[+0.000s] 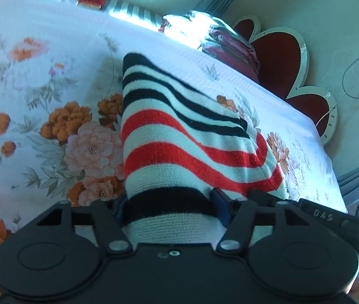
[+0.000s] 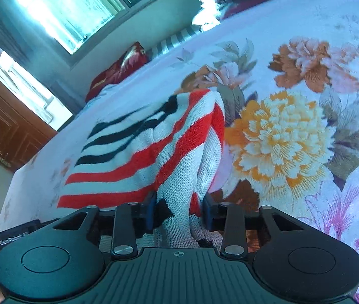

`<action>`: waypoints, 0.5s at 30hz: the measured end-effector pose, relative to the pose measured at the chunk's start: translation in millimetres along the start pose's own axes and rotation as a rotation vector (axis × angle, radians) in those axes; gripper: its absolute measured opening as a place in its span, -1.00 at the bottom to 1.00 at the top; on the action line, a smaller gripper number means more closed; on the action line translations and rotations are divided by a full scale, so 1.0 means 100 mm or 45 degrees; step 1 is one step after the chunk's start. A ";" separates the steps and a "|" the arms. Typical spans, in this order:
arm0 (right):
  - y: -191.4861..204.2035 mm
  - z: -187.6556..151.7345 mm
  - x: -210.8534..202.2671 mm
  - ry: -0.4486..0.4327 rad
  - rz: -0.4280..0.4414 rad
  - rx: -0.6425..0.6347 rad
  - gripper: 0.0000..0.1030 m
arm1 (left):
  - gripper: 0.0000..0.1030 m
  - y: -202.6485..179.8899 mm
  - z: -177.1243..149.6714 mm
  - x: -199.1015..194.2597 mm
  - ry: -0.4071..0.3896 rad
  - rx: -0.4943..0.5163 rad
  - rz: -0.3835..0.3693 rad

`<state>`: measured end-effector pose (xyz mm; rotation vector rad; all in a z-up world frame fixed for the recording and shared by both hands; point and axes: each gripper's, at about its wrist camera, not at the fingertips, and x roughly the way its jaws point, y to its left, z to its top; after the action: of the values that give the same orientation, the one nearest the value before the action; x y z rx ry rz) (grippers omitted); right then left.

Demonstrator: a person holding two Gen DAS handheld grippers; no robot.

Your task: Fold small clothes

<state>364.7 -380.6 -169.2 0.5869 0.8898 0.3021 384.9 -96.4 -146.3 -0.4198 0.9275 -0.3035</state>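
A small knit garment (image 1: 179, 136) with white, red and black stripes lies partly on the floral bedsheet (image 1: 40, 76). My left gripper (image 1: 169, 207) is shut on its black and white end, and the cloth stretches away from the jaws up the bed. In the right wrist view the same striped garment (image 2: 139, 152) runs from the sheet (image 2: 293, 76) into my right gripper (image 2: 179, 210), which is shut on a bunched white and red fold. Both grippers hold the cloth low over the bed.
Dark red pillows (image 1: 232, 50) and a red scalloped headboard (image 1: 280, 58) lie beyond the garment. Another red pillow (image 2: 118, 68) sits at the far edge of the bed. A window (image 2: 65, 7) and a wooden door (image 2: 7, 124) are behind it.
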 end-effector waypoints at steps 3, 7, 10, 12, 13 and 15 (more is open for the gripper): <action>0.12 0.00 -0.08 -0.041 0.021 -0.010 -0.34 | -0.08 -0.06 0.03 -0.12 -0.027 0.021 -0.014; 0.37 -0.02 -0.20 -0.081 0.075 -0.022 -0.35 | -0.14 -0.05 0.09 -0.35 -0.071 0.047 -0.031; 0.67 -0.07 -0.22 -0.100 0.117 -0.043 -0.35 | -0.15 0.05 0.15 -0.61 -0.115 0.064 -0.024; 0.94 -0.09 -0.15 -0.106 0.153 -0.055 -0.35 | -0.15 0.19 0.20 -0.82 -0.145 0.067 -0.013; 1.07 -0.11 -0.13 -0.106 0.169 -0.064 -0.35 | -0.15 0.28 0.22 -0.93 -0.160 0.066 -0.005; 1.36 -0.17 -0.05 -0.098 0.202 -0.078 -0.35 | -0.15 0.50 0.26 -1.17 -0.191 0.060 0.013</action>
<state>347.0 -267.6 -94.0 0.6092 0.7588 0.4456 343.5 2.6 -73.8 -0.3890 0.7745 -0.2802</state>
